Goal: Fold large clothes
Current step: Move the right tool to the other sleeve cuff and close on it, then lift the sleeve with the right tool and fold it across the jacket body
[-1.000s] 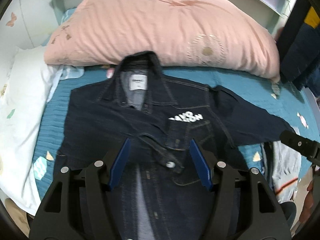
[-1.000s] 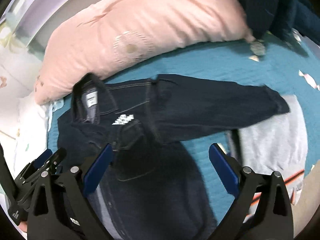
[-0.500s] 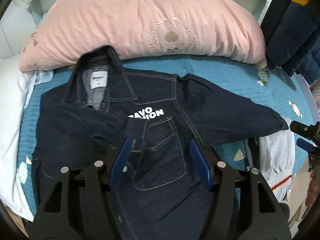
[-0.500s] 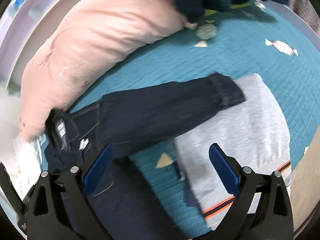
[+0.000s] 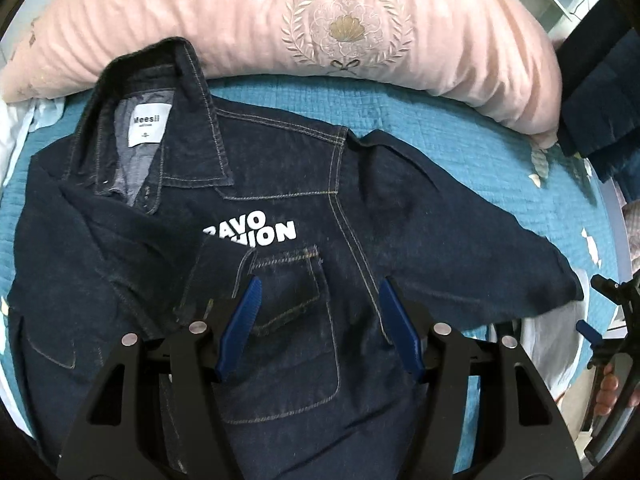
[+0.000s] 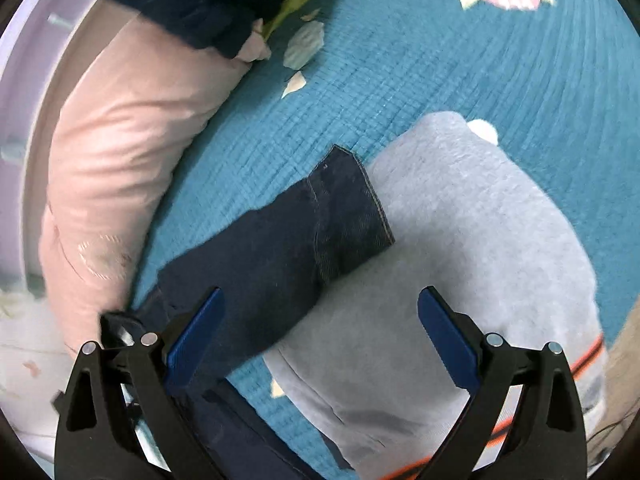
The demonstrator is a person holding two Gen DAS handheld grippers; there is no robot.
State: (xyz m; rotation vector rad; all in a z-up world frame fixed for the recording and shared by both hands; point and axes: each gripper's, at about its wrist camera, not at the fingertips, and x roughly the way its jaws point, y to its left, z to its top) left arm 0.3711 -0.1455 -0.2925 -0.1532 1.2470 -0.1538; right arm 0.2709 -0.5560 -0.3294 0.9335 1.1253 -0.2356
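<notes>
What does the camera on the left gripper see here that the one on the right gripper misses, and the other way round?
Only the left wrist view shows the denim jacket's collar with its white label, the white chest lettering and the chest pocket, framed by the open left gripper.

Only the right wrist view shows the sleeve cuff close up, lying on a folded grey garment, with the open right gripper above them.

Both show the pink pillow, the teal bedspread and the jacket's outstretched sleeve.
</notes>
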